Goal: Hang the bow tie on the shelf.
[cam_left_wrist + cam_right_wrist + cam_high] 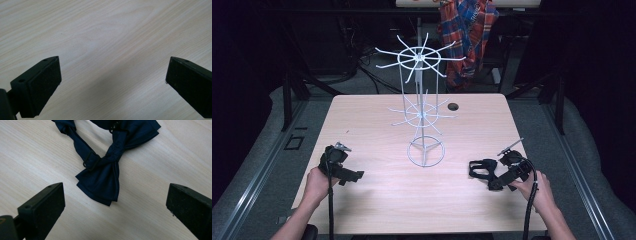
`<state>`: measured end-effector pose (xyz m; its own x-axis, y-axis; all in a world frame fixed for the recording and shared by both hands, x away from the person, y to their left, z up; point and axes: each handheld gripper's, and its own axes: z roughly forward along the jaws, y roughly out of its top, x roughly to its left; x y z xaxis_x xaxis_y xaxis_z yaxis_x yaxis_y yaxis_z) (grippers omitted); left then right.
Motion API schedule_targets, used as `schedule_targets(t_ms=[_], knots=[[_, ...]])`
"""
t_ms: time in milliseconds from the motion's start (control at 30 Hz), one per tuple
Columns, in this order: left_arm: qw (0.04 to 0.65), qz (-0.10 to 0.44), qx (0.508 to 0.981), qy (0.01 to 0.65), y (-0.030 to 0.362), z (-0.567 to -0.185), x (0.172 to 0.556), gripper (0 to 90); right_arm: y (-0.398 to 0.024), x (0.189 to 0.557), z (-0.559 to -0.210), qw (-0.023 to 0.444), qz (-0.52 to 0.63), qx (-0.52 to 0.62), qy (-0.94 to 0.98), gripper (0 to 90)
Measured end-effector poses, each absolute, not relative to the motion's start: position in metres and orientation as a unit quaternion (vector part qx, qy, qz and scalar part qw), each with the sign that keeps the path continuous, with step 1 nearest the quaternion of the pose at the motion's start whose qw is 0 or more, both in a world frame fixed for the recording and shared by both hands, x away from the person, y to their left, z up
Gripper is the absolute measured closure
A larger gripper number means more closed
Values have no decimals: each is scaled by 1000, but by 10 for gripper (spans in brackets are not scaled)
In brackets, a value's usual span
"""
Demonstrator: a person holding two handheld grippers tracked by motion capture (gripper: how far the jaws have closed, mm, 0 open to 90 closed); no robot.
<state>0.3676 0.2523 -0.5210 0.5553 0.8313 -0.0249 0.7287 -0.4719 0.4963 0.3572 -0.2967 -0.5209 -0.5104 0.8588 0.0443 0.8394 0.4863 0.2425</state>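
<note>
A dark navy bow tie (105, 170) with its strap lies flat on the wooden table (377, 200); in the high view the bow tie (481, 169) is at the right front. My right gripper (113, 202) hovers just short of it, jaws wide open, nothing between the pads. In the high view the right gripper (498, 179) sits right beside the tie, held by a hand. My left gripper (112, 77) is open over bare wood; from above the left gripper (353, 176) is at the table's left front.
A white wire display stand (422, 100) with two tiers of radiating hooks rises from a ring base at the table's centre. A round cable hole (453, 106) is behind it. A plaid shirt (467, 30) hangs beyond the far edge.
</note>
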Motion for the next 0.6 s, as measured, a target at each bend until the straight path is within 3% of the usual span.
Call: schedule_targets(t_ms=[600], knots=[[235, 109, 853, 453, 249, -522, 369, 3, -288, 356, -517, 67, 146, 488, 858, 0]])
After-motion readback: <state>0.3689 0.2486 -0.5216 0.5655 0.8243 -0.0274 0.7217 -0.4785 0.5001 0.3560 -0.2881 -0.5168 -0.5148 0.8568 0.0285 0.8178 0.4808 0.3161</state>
